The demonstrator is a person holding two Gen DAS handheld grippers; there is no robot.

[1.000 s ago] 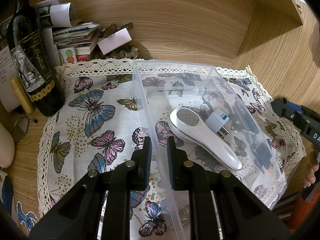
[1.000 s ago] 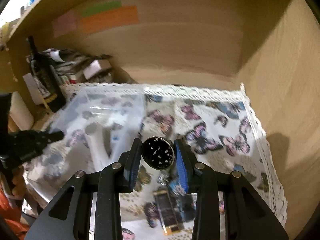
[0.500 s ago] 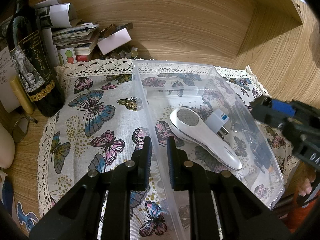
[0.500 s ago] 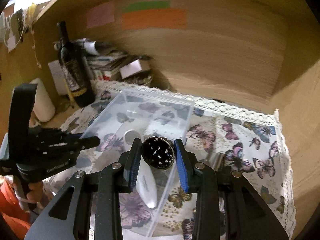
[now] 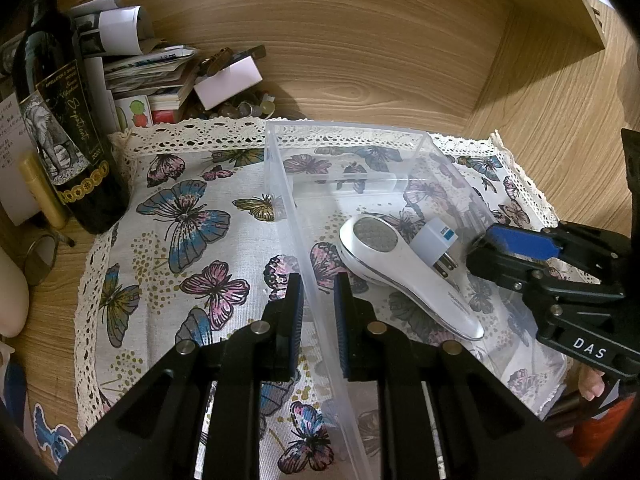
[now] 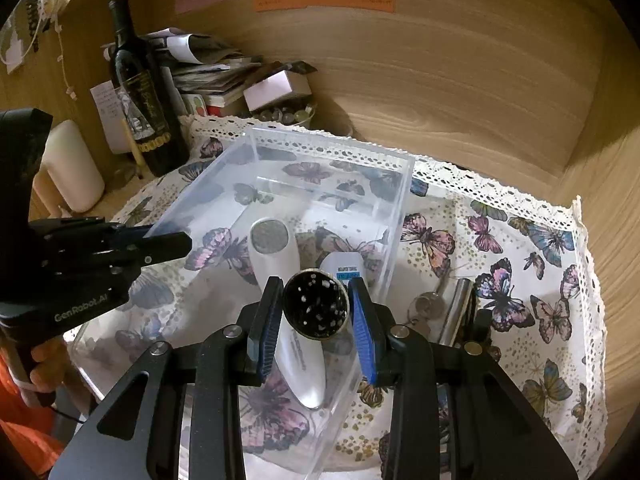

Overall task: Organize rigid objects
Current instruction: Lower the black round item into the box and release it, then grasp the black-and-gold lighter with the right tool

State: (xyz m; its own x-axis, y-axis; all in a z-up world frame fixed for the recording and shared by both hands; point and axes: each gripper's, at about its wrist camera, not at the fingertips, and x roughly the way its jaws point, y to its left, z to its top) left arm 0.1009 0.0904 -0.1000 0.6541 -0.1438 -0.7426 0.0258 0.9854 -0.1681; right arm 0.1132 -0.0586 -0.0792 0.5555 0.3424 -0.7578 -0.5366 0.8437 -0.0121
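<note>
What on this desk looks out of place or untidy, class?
Keys and a metal bar lie loose on the butterfly cloth beside the clear bin, not in it. Behind, the paper stack is jumbled against the wall. Nothing looks spilled or broken.

1. The left wrist view sits close above the near left wall of the clear plastic bin (image 5: 360, 168), looking steeply down along the left gripper (image 5: 316, 308) toward the wooden back panel behind the bin.
2. The right wrist view hovers close over the bin's (image 6: 328, 148) near right part, angled down past the right gripper (image 6: 314, 312) toward that panel.
3. Both views share the bin, the white handheld device (image 5: 404, 268) (image 6: 280, 256) inside it, the butterfly cloth (image 5: 188, 216) (image 6: 520, 248) and the wine bottle (image 5: 64, 128) (image 6: 140, 92) left of the bin.
4. Each view catches the other gripper at the bin's edge.
</note>
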